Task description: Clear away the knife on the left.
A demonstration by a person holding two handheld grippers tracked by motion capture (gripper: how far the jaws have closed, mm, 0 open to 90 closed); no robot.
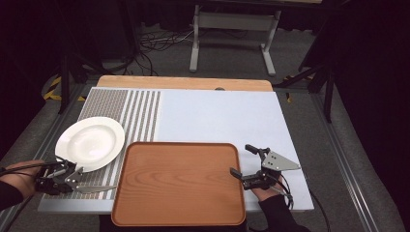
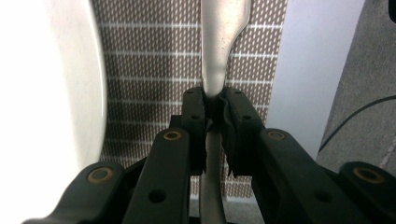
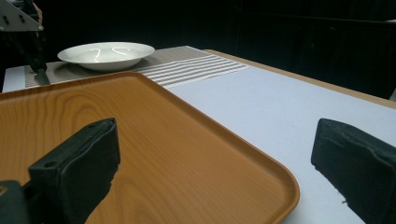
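Down the right claw (image 3: 215, 158) the jaws stand wide apart, nothing between the pads; one black jaw hangs over the wooden tray (image 3: 140, 140), the other over the pale surface (image 3: 280, 107) beside it. The tray's rounded corner sits between the two jaws, its raised rim catching the light. Farther back, a white plate (image 3: 106, 54) rests on a striped mat (image 3: 196, 65) toward the surface's far edge. At the top left corner the other claw (image 3: 39, 74) points down onto the mat, just beside the plate.
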